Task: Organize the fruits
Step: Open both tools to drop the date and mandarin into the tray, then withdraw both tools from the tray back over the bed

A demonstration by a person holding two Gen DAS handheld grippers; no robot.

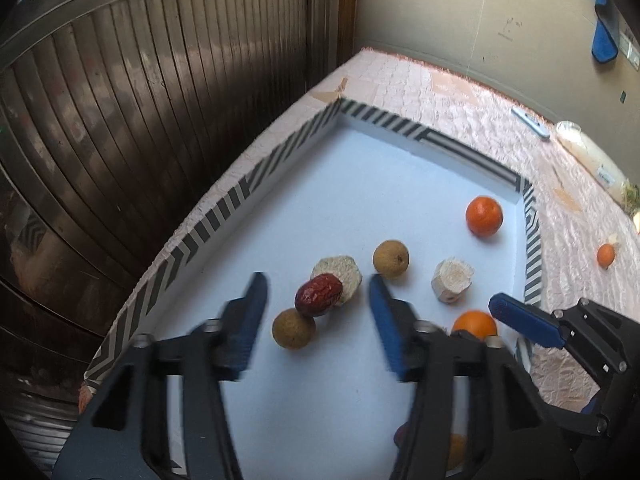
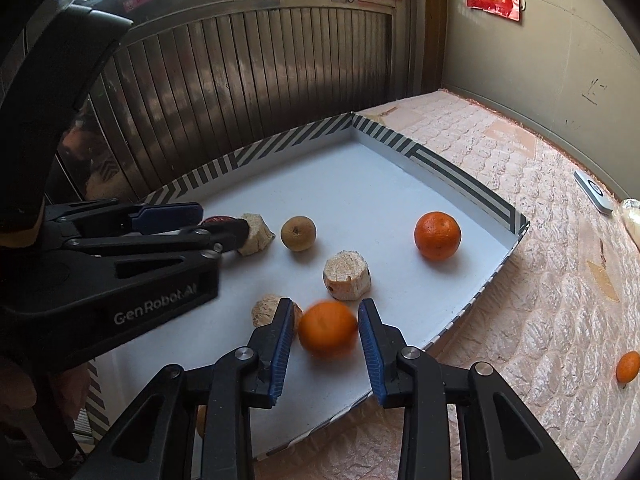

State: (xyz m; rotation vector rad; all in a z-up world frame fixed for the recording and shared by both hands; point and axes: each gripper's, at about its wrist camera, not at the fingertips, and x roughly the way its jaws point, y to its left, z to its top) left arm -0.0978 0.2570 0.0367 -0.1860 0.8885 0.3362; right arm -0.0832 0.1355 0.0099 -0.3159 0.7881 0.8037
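In the striped-rim tray [image 2: 460, 172] most fruit already lay; your left gripper [image 1: 316, 292] stood released over the red date [image 1: 319, 294], your right gripper [image 2: 325, 334] bracketed a tangerine [image 2: 327, 334], barely parted. One small tangerine [image 2: 627, 366] remained outside.

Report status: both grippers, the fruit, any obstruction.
Left hand-held gripper open over red date. Right hand-held gripper open around orange. Cork-like chunk just ahead.

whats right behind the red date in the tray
A pale cut chunk sits right behind the red date, touching it. The date covers the chunk's lower left part, so that part cannot be seen. Both lie on the white tray.
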